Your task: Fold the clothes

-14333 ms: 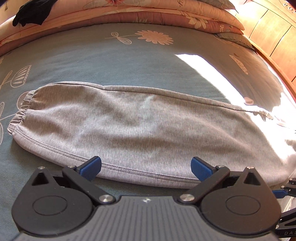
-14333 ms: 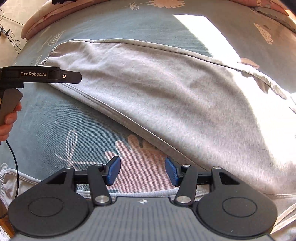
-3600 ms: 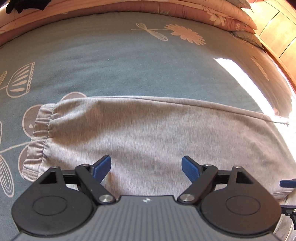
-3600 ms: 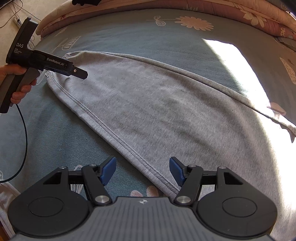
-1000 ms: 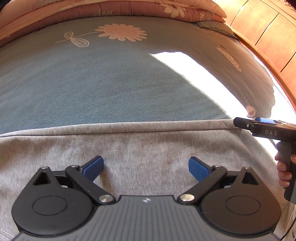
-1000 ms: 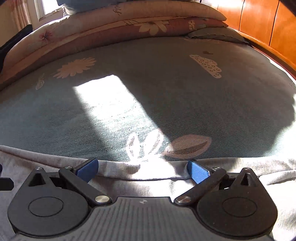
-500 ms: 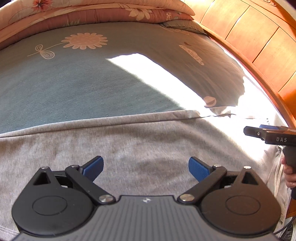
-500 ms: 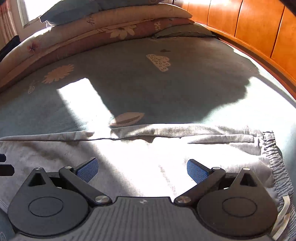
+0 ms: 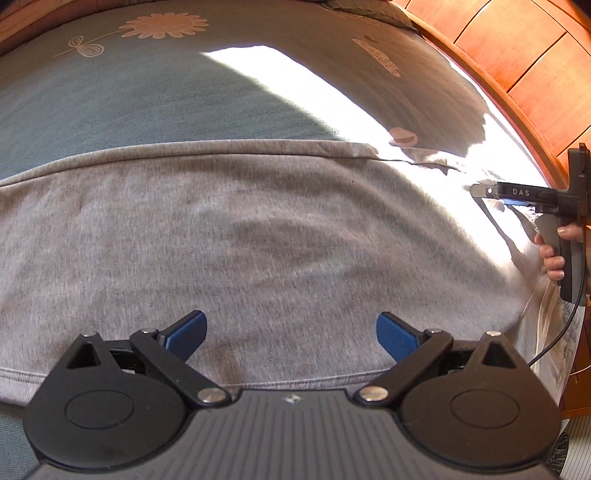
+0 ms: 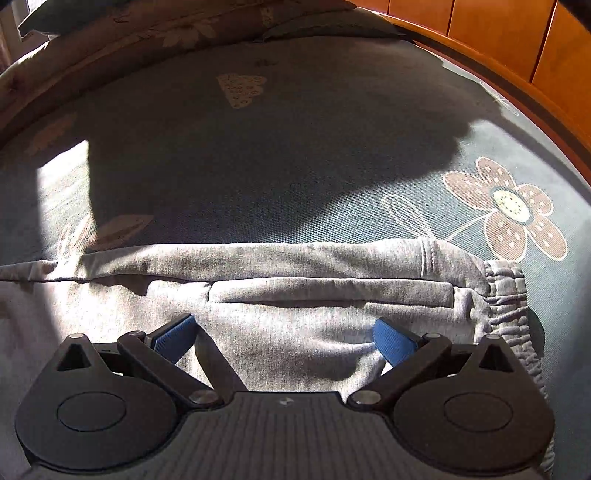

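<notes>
Looking along my left tool (image 9: 291, 328), I see its blue pads spread wide over one pair of grey sweatpants (image 9: 258, 236) lying flat on the bed (image 9: 147, 96). My right tool (image 10: 284, 336), equally wide, hovers at the waistband (image 10: 506, 306), gripping nothing.

A home bedroom; a bed spread with a teal flower-printed sheet (image 9: 147, 99) fills the scene; folded floral quilts (image 10: 155, 33) are stacked at its far end; a panelled wooden headboard (image 9: 517, 55) runs along the right.
</notes>
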Tool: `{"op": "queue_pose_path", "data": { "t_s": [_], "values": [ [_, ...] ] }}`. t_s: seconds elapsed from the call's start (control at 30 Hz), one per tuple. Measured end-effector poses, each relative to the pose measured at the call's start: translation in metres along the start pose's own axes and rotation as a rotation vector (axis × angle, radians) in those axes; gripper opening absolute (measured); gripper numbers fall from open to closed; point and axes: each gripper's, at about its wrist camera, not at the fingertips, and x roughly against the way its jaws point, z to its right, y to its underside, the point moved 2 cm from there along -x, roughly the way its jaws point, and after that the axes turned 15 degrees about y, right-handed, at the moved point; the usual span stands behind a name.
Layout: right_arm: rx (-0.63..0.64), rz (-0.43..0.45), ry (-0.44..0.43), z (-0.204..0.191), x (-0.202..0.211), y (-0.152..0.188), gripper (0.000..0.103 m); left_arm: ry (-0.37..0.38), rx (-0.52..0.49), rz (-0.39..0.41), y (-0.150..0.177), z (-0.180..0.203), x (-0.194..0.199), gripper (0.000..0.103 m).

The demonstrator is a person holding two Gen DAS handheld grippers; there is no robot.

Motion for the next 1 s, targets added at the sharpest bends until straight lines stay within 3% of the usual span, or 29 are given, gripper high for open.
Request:
{"op": "queue_pose_path", "data": {
  "t_s": [0.2, 0.3, 0.47, 0.63, 0.83, 1.0],
  "values": [
    [-0.011, 0.0, -0.106, 0.002, 0.022, 0.0, 0.103, -0.004, -0.013, 0.011, 0.001, 0.013, 0.002, 0.098],
    [-0.029, -0.048, -0.099, 0.0, -0.002, 0.002, 0.103, -0.011, -0.011, 0.016, 0.003, 0.016, 0.001, 0.098],
    [0.023, -0.024, -0.043, -0.008, -0.024, -0.019, 0.103, -0.046, 0.018, 0.011, 0.01, 0.013, 0.001, 0.098],
    [0.034, -0.061, -0.072, -0.005, -0.005, -0.027, 0.103, -0.076, 0.032, 0.026, 0.013, 0.015, 0.006, 0.098],
    [0.004, -0.098, -0.121, 0.004, 0.065, 0.02, 0.103, -0.126, -0.027, 0.033, 0.014, 0.018, 0.003, 0.098],
    [0.065, -0.174, -0.06, -0.015, 0.067, 0.081, 0.103, -0.183, -0.111, 0.015, 0.023, 0.01, -0.014, 0.098]
  ]
}}
